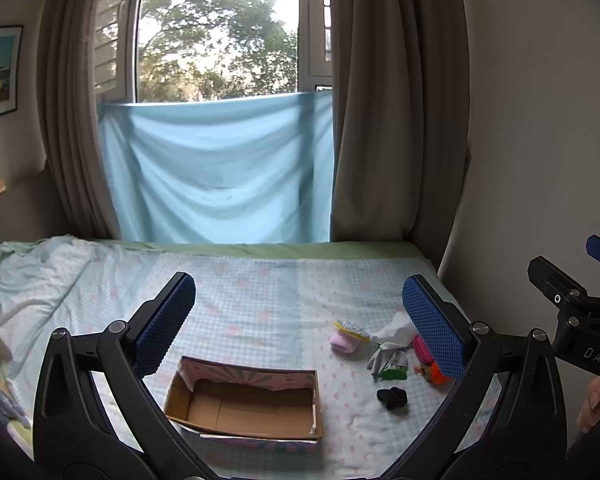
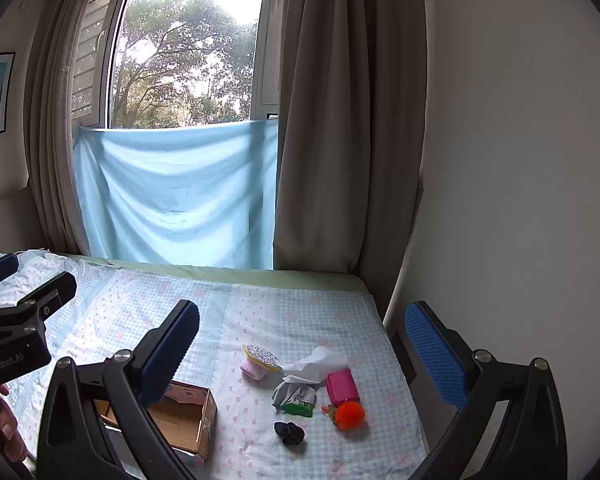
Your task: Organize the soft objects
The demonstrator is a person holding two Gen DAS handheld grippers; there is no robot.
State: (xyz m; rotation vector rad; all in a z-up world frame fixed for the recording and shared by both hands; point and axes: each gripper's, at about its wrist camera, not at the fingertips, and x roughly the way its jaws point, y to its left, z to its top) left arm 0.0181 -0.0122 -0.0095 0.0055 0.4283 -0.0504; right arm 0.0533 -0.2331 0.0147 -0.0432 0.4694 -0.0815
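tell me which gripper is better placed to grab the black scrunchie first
Right, probably. The black scrunchie lies between the right gripper's open fingers, near its view's centre. The left gripper, also open, faces the empty box, with the scrunchie off to its right.

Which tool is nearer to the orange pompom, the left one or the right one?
Probably the right tool: the orange pompom lies between its open fingers, slightly right. For the left tool, the pompom sits at its right finger, which partly hides it.

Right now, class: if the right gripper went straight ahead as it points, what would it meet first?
Probably the bed; the open right gripper points just beyond the white cloth. Depth is unclear.
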